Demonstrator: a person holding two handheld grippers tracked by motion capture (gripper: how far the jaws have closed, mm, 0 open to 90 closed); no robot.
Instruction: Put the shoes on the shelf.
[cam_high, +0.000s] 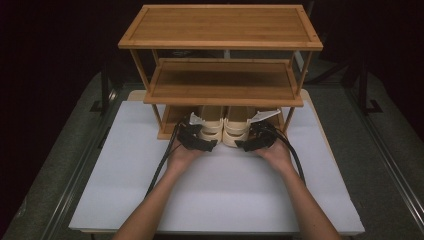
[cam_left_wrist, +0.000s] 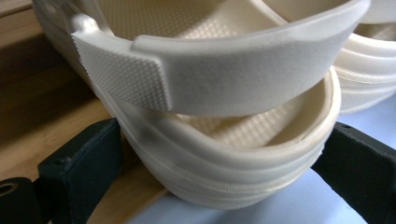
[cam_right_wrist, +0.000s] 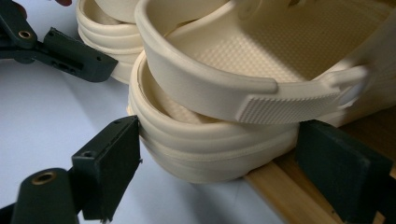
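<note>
Left gripper (cam_high: 212, 145): jaws clamp the heel of the left clog (cam_left_wrist: 224, 163), one pad on each flank, both touching. Right gripper (cam_high: 239, 146): jaws straddle the heel of the right clog (cam_right_wrist: 205, 149); the near pad presses the sidewall, the far pad sits just beside it, contact there unclear, so I read it as a wide hold rather than free jaws. Both clogs are cream foam, heel straps (cam_right_wrist: 280, 107) flipped forward over the openings. They lie side by side, touching, toes in on the bottom tier of the bamboo rack (cam_high: 220, 85), heels overhanging its front edge (cam_right_wrist: 275, 191) above the white tabletop (cam_high: 125, 175). The upper two rack tiers are bare. Step in hand, as judged: moving the pair along the bottom tier together. To do it well: keep pads low on the stiff heel wall, not the strap; move both hands evenly so the pair stays parallel; lift heels slightly to clear the rack's lip.
</note>
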